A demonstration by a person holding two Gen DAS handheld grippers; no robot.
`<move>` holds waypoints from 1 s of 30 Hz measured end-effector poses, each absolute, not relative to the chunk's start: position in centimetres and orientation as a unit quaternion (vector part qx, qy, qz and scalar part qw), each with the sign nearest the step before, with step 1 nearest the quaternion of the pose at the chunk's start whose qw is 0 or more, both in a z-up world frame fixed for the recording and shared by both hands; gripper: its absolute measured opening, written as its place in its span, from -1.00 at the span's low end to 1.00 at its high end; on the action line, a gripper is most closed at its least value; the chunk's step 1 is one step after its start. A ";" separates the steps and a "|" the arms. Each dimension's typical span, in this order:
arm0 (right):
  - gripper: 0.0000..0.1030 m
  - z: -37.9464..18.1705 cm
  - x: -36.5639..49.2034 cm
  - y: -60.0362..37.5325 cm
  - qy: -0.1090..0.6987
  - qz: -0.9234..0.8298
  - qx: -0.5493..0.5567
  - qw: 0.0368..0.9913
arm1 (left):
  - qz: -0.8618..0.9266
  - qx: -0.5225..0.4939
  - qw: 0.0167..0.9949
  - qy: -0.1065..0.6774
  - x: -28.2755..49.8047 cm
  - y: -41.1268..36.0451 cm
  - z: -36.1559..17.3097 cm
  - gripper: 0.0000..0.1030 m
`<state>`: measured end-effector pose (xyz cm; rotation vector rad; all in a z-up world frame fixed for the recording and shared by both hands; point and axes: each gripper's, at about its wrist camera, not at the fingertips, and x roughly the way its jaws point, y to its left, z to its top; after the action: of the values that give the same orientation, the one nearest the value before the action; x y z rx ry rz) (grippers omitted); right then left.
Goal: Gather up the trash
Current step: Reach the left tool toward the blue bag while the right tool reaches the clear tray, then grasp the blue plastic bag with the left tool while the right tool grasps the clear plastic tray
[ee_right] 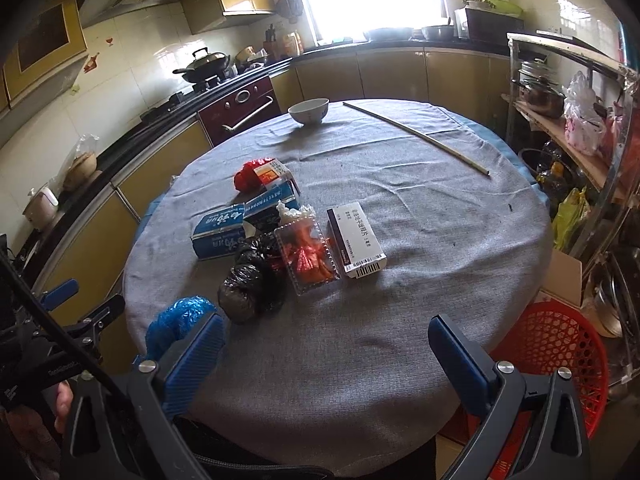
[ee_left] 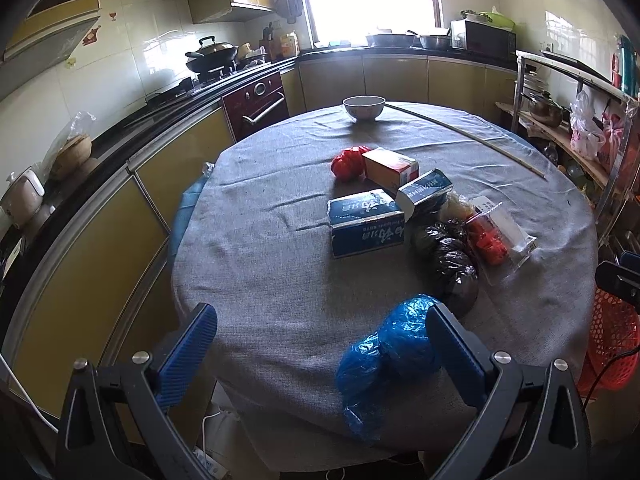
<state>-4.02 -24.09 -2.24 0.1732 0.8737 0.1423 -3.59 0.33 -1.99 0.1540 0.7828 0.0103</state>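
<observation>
Two grippers, both tilted down over the near edge of a round table under grey cloth. Left gripper: fingers spread wide, holding nothing, right finger partly covering a crumpled blue plastic bag at the near edge. Right gripper: fingers equally wide, only bare cloth between them, left finger hiding part of the same blue bag.

Trash heaped mid-table: black plastic bag, clear clamshell box with red scraps inside, white medicine box, two blue cartons, an orange carton, a red bag half hidden behind it. Carton print too blurred to read.

Far side: white bowl, thin stick. Red mesh basket low on the right, cut off by table and finger.
</observation>
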 end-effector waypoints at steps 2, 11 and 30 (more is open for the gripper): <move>1.00 -2.6 -3.6 -23.8 0.427 0.073 0.079 0.898 | 0.002 0.074 0.920 0.386 -3.4 0.3 -2.3 1.00; 1.00 -3.9 -0.6 -23.5 0.442 0.096 0.071 0.889 | -0.050 0.052 0.908 0.413 -2.7 0.5 -4.2 1.00; 0.41 -8.2 7.1 -21.7 0.473 0.131 0.080 0.867 | -0.173 0.025 0.879 0.444 -0.6 -1.6 -7.1 1.00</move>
<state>7.11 -21.70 -8.16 0.1670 0.9907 0.2749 -0.64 -1.59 -7.14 0.0523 0.9266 -0.3612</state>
